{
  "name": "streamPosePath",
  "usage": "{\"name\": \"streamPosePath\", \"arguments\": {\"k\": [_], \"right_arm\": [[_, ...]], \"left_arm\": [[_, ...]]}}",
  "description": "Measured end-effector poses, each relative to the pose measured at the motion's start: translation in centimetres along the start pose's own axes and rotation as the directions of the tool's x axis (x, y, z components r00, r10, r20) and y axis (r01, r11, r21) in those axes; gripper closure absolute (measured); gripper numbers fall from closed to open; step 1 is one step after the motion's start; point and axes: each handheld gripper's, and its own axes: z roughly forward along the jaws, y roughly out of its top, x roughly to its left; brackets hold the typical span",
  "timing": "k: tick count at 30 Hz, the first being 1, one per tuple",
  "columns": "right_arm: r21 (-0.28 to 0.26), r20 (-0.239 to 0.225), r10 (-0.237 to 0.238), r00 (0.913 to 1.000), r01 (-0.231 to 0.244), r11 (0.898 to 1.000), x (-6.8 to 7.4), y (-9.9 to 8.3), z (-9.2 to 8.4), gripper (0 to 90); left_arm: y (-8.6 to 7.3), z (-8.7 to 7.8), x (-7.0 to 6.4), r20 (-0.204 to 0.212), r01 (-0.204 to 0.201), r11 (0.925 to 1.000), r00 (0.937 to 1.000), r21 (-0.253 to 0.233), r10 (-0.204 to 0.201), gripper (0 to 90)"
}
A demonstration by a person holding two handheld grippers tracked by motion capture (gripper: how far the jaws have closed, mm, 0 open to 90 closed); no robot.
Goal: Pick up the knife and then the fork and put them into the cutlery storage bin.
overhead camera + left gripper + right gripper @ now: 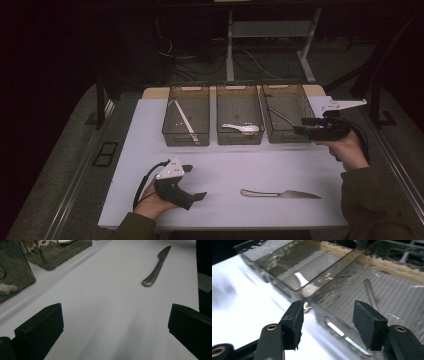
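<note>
White desk (220, 170) surface carries three dark see-through bins in a row at the far side, seen from the high view. Left bin (186, 116) holds a long pale utensil that leans on a slant, middle bin (240, 115) holds a white spoon (242, 128), and right bin (286, 114) holds a thin grey utensil (281, 116). A metal knife (280, 194) lies flat on the near part of the desk, between the two hands. The left gripper (197, 187) rests low on the desk, left of the knife and apart from it. The right gripper (300, 126) is held at the right bin's near right corner, well away from the knife.

From the left gripper view, the fingers (40, 330) stand wide with only bare desk between them. The knife (156, 267) lies ahead and to the right, not touched, its handle end nearer.

From the right gripper view, the fingers (293, 322) are open, with nothing between them. They point at the right bin's (352, 322) near wall, and the grey utensil (370, 293) lies inside on the ribbed floor. This view shows no knife.
</note>
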Motion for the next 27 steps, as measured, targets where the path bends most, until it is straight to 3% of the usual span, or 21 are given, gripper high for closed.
{"name": "streamPosePath", "arguments": {"k": [5,13,19,27], "right_arm": [[0.038,-0.008,-0.042,0.9991,0.042,0.998,1.8,-0.8,-0.1,40.0],[0.090,-0.073,-0.114,0.9908,0.120,0.989,4.5,-2.0,0.0,39.6],[0.142,-0.117,-0.163,0.9796,0.179,0.974,6.2,-3.0,0.5,39.6],[0.202,-0.174,-0.233,0.9567,0.267,0.942,8.2,-4.0,0.9,39.6]], "left_arm": [[0.0,-0.1,0.0,0.001,-0.001,1.0000,1.0000,-0.001,0.001,0.0],[0.0,-0.1,0.0,-0.001,0.002,1.0000,1.0000,-0.004,-0.002,0.0],[0.0,0.0,0.0,-0.002,0.001,1.0000,1.0000,-0.002,-0.001,0.0],[-0.1,-0.1,0.1,-0.001,0.002,1.0000,1.0000,-0.001,-0.002,0.0]]}}
